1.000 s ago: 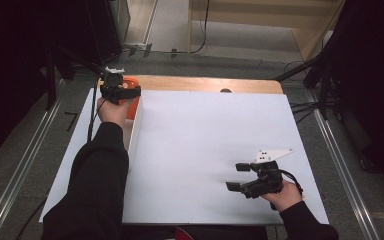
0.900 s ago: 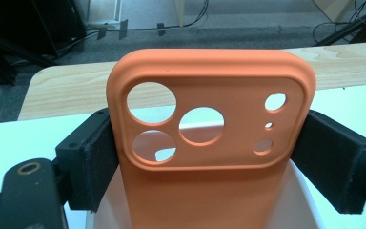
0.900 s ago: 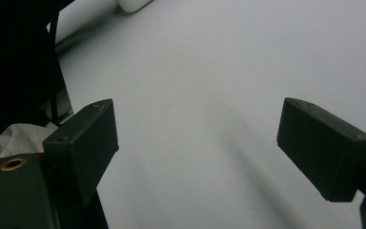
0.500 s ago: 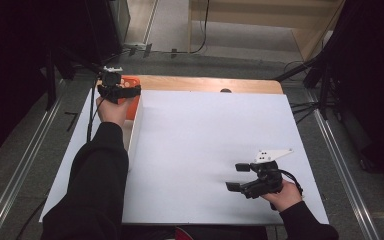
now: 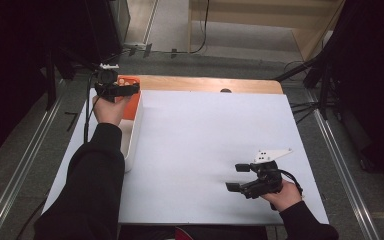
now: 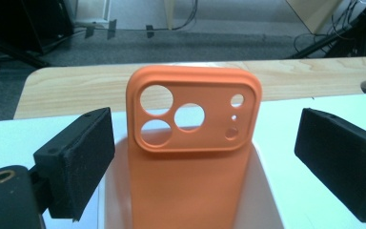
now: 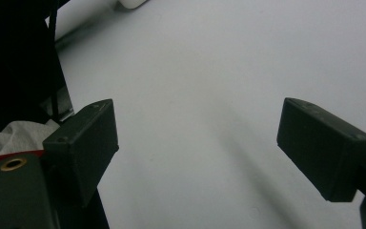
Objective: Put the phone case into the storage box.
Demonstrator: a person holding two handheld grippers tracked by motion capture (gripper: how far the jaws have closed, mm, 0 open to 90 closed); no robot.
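The left gripper (image 6: 205, 162), jaws just spread, frames the orange phone case (image 6: 193, 157) standing in the white bin (image 5: 132, 131) at ten o'clock; it should back out straight. The right gripper (image 5: 241, 177) rests spread.

One orange phone case (image 6: 190, 157) stands in one white bin (image 5: 132, 131) at the surface's ten o'clock edge. Two tongs: left tongs (image 5: 122, 90), right tongs (image 5: 237, 177).

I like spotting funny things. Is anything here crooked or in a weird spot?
A little: the orange phone case stands on end in the white bin at the table's left edge, leaning on its far wall, not lying flat. No spills or damage.
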